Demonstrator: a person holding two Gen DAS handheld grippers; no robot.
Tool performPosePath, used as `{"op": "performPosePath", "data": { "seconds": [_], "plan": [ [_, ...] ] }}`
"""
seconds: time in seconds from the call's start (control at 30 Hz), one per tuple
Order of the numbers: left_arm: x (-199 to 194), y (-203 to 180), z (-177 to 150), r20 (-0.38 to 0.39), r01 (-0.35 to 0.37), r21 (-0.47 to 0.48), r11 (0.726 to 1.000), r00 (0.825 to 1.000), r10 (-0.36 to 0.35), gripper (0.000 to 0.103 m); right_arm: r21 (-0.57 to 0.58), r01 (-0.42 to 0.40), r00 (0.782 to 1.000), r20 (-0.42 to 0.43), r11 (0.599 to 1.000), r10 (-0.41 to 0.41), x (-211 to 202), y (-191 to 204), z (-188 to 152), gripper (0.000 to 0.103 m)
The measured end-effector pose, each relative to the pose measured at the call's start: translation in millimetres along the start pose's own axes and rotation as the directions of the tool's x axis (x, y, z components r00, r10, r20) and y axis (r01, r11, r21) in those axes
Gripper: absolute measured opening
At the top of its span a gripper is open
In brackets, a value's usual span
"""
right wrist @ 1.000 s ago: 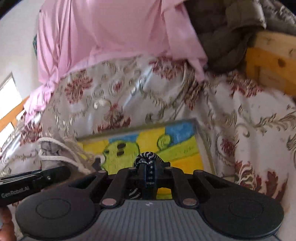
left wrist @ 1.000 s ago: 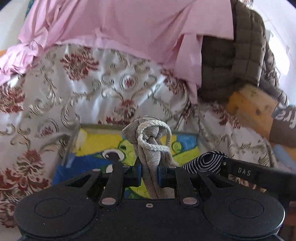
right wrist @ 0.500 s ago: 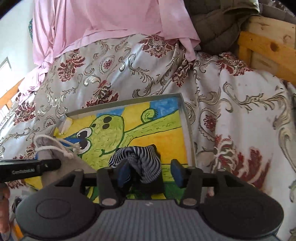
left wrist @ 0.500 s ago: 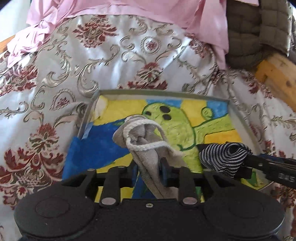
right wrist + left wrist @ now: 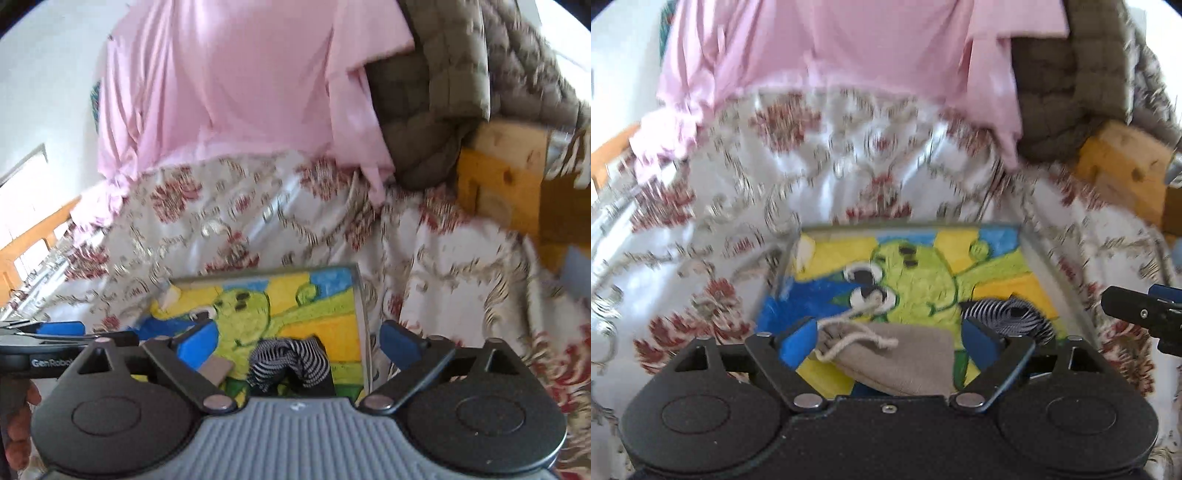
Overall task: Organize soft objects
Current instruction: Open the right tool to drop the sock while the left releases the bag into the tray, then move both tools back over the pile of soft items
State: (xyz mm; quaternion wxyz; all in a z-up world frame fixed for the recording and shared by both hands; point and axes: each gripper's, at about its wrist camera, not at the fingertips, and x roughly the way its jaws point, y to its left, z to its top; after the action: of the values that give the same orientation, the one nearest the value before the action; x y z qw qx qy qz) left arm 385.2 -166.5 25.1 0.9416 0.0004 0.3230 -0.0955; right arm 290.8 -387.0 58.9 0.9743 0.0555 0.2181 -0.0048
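A beige drawstring pouch (image 5: pixel 897 363) lies flat on the painted tray (image 5: pixel 908 226), which shows a green cartoon figure. My left gripper (image 5: pixel 888 339) hangs just above the pouch. Its jaws are opening wide and the blue pads (image 5: pixel 798 339) do not touch the pouch. A black-and-white striped sock (image 5: pixel 288 363) rests on the tray to the right of the pouch (image 5: pixel 218 369). Above the sock my right gripper (image 5: pixel 298 339) is opening too, its pads (image 5: pixel 400 341) well apart from the sock. The sock (image 5: pixel 1008 317) and the right gripper's finger (image 5: pixel 1145 314) also show in the left wrist view.
The tray (image 5: pixel 360 295) lies on a white bedspread (image 5: pixel 849 173) with red flowers. Behind it hang a pink cloth (image 5: pixel 240 92) and an olive quilted blanket (image 5: pixel 436 110). A wooden bed frame (image 5: pixel 502 173) stands at the right. A person's hand (image 5: pixel 18 435) holds the left gripper (image 5: pixel 55 328).
Both grippers went from shut to wide open. The pouch dropped from the left jaws and the sock from the right jaws onto the tray. Both grippers pulled back and up.
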Motion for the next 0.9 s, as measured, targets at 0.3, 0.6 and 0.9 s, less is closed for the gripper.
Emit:
{"op": "performPosePath", "data": {
  "seconds": [0.3,0.6,0.9],
  "plan": [
    [-112.7,11.1,-6.8,0.218,0.065,-0.042,0.997,0.974,-0.055,0.101,-0.002,0.019,0.990,0.138,1.000,-0.019,-99.1,27.9,6.4,0.103],
    [-197.7,16.5,-49.1,0.331,0.118,-0.074,0.990,0.940,-0.087,0.102,0.010,0.073,0.975,0.208,0.997,-0.074,-180.0,48.0,-25.3,0.103],
    [-241.7,13.0,-100.5,0.345,0.163,-0.125,0.979,0.932,-0.111,0.102,0.009,0.149,0.962,0.230,0.989,-0.147,-221.1,66.1,-74.8,0.103]
  ]
}}
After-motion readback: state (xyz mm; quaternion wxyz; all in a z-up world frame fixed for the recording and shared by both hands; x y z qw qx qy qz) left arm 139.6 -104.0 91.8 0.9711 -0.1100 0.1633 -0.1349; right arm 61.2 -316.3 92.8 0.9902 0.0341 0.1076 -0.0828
